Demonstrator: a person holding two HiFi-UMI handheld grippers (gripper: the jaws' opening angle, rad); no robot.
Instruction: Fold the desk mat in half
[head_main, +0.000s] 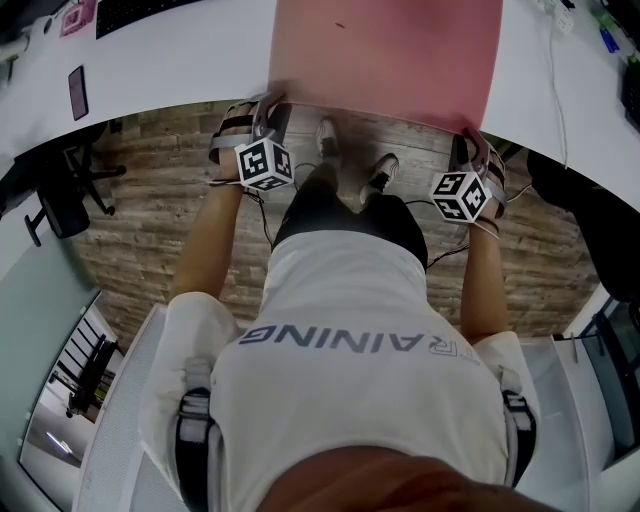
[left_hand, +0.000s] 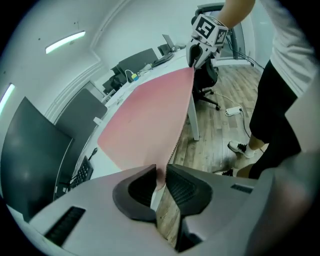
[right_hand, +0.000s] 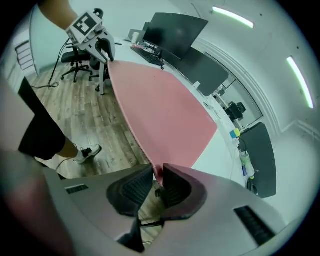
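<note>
A pink desk mat (head_main: 385, 55) lies flat on the white desk (head_main: 180, 70), its near edge hanging slightly past the desk's front edge. My left gripper (head_main: 268, 112) is at the mat's near left corner, and in the left gripper view the left gripper (left_hand: 160, 181) is shut on that corner of the mat (left_hand: 150, 115). My right gripper (head_main: 472, 148) holds the near right corner. In the right gripper view the right gripper (right_hand: 157, 177) pinches the corner of the mat (right_hand: 165, 110). Each view shows the other gripper at the far corner: the right gripper (left_hand: 198, 52) and the left gripper (right_hand: 102, 47).
A keyboard (head_main: 140, 15) and a dark phone (head_main: 78, 92) lie on the desk left of the mat. Monitors (right_hand: 175, 30) stand along the back. A cable (head_main: 555, 80) runs at the right. An office chair (head_main: 60, 195) stands on the wooden floor at the left.
</note>
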